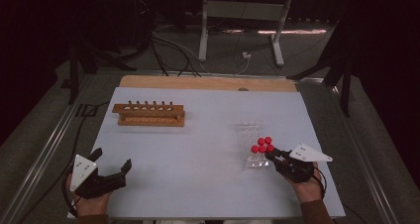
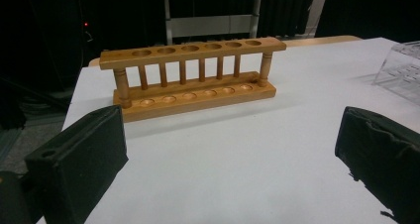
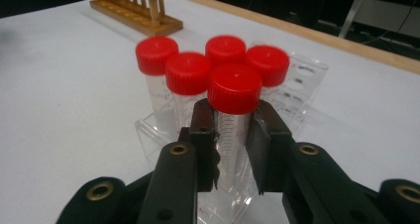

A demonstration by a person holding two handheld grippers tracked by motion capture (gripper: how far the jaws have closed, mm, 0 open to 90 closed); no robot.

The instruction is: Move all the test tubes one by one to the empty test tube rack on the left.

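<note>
Several clear tubes with red caps stand in a clear plastic rack at the right of the white table. My right gripper reaches them from the front. In the right gripper view its pads press both sides of the nearest red-capped tube, just under the cap, so the right gripper is shut on it. The tube stands upright in the clear rack. My left gripper rests open near the front left edge, with nothing between its jaws. It faces an empty wooden tube rack.
The wooden tube rack stands at the back left of the white table top. A bare wooden strip runs along the far edge. Cables and metal frame legs lie on the floor beyond.
</note>
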